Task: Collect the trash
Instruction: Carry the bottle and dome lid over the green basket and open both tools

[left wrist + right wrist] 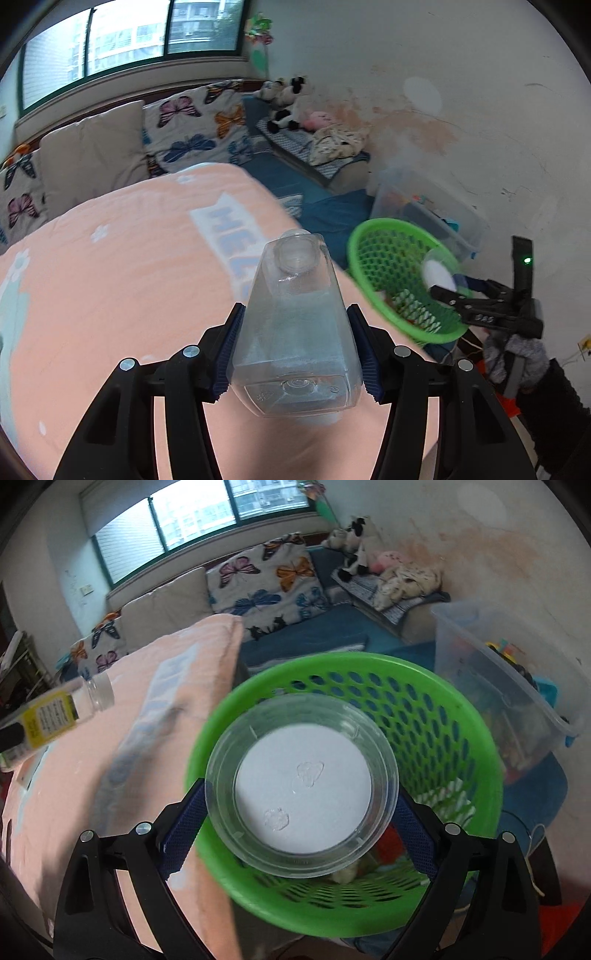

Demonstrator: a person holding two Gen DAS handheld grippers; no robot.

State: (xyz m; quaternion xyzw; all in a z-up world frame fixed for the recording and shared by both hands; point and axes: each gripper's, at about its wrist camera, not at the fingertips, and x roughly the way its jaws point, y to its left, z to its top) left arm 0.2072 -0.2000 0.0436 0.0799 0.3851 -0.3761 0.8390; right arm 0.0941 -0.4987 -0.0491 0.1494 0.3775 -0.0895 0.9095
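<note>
With some trash already in the green basket (pixel 476 716), I have the right gripper (pixel 301 823) clamped on a clear cup (pixel 303 794) above it and the left gripper (pixel 295 354) clamped on an empty bottle (pixel 295 332) over the bed (pixel 110 277), both undropped.

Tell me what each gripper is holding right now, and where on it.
Left gripper clamps a clear plastic bottle across its lower body. Right gripper grips a clear round container by its sides, over the green basket.
</note>
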